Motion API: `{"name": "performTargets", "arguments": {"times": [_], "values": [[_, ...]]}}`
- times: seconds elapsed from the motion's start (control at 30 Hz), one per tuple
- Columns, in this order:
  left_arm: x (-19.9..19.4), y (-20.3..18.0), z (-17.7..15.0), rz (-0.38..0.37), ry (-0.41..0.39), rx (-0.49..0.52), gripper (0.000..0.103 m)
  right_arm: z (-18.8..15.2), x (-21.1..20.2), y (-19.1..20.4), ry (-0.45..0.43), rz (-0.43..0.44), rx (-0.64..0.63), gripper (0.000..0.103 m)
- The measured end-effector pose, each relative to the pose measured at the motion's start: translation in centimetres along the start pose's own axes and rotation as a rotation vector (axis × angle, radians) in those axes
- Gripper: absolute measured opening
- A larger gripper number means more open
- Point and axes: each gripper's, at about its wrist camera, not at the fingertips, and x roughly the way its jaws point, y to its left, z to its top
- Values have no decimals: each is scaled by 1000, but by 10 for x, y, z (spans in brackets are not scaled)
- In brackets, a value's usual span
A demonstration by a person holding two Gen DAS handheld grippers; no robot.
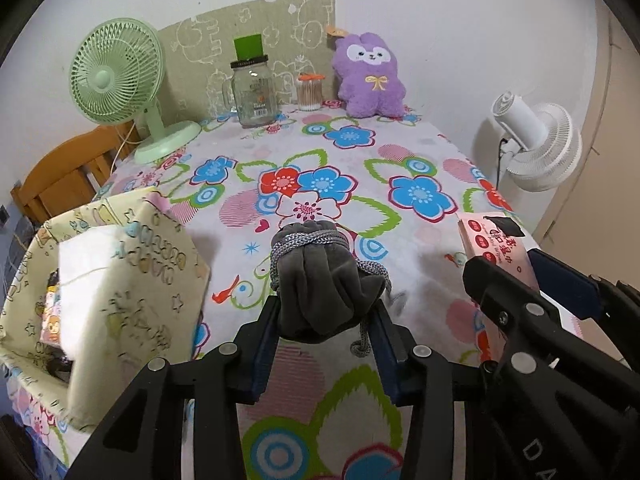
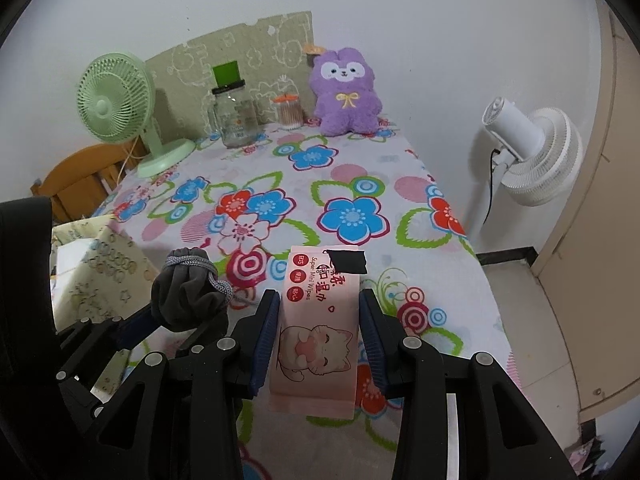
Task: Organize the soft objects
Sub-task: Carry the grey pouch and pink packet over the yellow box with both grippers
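Note:
My left gripper (image 1: 326, 316) is shut on a grey drawstring pouch (image 1: 316, 280) and holds it above the flowered tablecloth (image 1: 280, 152); the pouch also shows in the right wrist view (image 2: 186, 292). My right gripper (image 2: 318, 312) is shut on a pink wet-wipes pack (image 2: 316, 328) with a cat picture, also seen at the right of the left wrist view (image 1: 500, 252). A yellow patterned fabric box (image 1: 112, 288) stands open at the left table edge with small packets inside. A purple plush bunny (image 1: 370, 76) sits at the back against the wall.
A green desk fan (image 1: 120, 80), a glass jar with a green lid (image 1: 254, 92) and a cotton-swab tub (image 1: 309, 92) stand at the back. A white floor fan (image 2: 532, 156) stands right of the table. A wooden chair (image 1: 68, 172) is at the left.

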Motion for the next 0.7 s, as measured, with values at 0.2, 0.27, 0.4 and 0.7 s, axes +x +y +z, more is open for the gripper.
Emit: {"name": "performTargets", "arguments": {"times": [0.2,0.27,0.4,0.7], "values": [[-29,2,-4,-26,-39,24,44,-3,-26,6,-33,-17,6,44],[-38,3,-4,-39,-45,34,44,-4,-36,8,-46,-16,7,44],[-53,7,-7,-56,-53,49,44,-7,-54,14,-65,-26,4,44],[-84,19,-11,-67,-92,49,44,-10,-84,31,-100,-18,4,44]]}}
